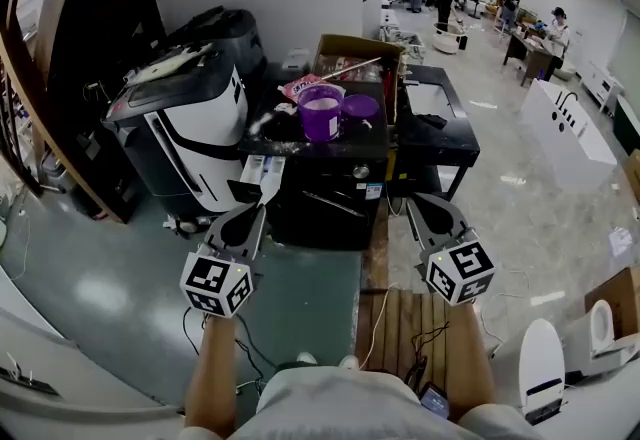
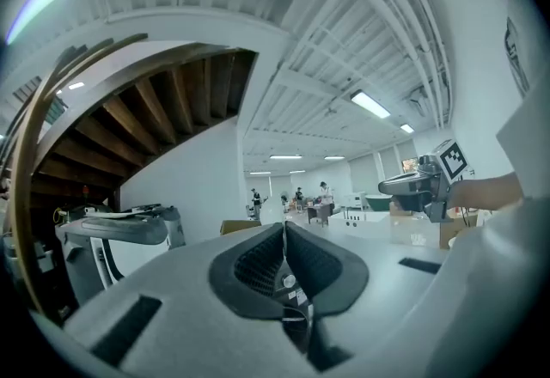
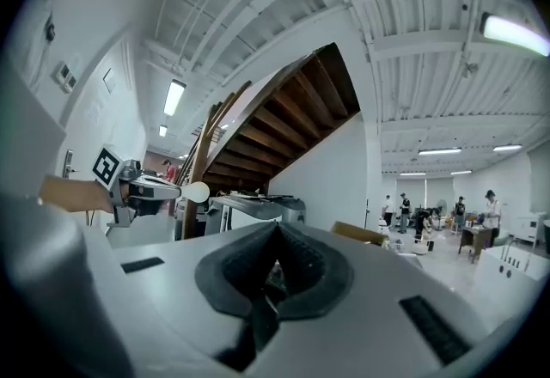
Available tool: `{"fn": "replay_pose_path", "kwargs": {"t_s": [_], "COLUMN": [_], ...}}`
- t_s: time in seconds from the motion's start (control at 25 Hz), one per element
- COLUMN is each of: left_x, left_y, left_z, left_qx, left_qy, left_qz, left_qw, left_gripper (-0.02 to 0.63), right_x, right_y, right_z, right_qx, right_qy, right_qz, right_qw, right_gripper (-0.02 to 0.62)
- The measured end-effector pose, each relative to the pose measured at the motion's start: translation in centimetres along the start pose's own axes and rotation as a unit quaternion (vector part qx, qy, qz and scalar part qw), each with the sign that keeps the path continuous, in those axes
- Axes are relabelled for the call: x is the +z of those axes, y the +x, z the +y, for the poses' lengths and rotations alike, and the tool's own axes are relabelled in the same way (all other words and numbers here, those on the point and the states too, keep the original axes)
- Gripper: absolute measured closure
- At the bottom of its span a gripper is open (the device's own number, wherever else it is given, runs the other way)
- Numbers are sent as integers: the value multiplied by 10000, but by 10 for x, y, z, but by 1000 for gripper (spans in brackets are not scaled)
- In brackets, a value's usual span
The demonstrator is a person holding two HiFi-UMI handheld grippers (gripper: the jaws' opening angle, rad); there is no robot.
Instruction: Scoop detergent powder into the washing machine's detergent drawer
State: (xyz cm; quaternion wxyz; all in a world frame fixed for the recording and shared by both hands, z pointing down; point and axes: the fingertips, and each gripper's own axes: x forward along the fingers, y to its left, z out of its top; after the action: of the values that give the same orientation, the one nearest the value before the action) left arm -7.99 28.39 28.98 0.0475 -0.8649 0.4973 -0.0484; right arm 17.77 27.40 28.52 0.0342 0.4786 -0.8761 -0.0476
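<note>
– Grip, both sides?

– My left gripper point(image 1: 250, 218): fingers point(image 2: 258, 263) clenched, ribbed pad against ribbed pad, nothing between them. My right gripper point(image 1: 425, 213): the same, pressed together and empty. I hold both low in front of me over the grey-green floor point(image 1: 120, 288), well apart from each other and short of the black bench point(image 1: 330, 196).

– Where are the task's things?

– A purple translucent plastic tub point(image 1: 320, 116) stands upright on the bench top, open. Its round purple lid point(image 1: 360, 106) lies just beside it, to the right. A red packet point(image 1: 303, 86) sits behind the tub, and a brown cardboard box point(image 1: 355, 50) is further back. A white machine with a black top point(image 1: 190, 128) stands on the floor just left of the bench.

– Drawer? Powder?

– From here I cannot make out the drawer, nor what the tub holds.
</note>
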Motion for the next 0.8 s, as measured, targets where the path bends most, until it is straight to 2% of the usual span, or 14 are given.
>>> {"fn": "replay_pose_path", "kwargs": {"t_s": [0.24,0.8], "left_x": [-10,-28], "left_y": [1,44], "left_z": [-5,22], "left_qx": [168,261], "left_qy": [-202,-173], "left_qz": [61,166], "left_qw": [9996,9994], "left_gripper": [591,591], "right_x": [-10,-30], "right_y": [-3,51], "right_z": [-9,-26], "right_qx": [133,300], "right_qy": [55,99], "right_qz": [114,240], "right_qw": [9998,9992], "right_gripper": [591,591]}}
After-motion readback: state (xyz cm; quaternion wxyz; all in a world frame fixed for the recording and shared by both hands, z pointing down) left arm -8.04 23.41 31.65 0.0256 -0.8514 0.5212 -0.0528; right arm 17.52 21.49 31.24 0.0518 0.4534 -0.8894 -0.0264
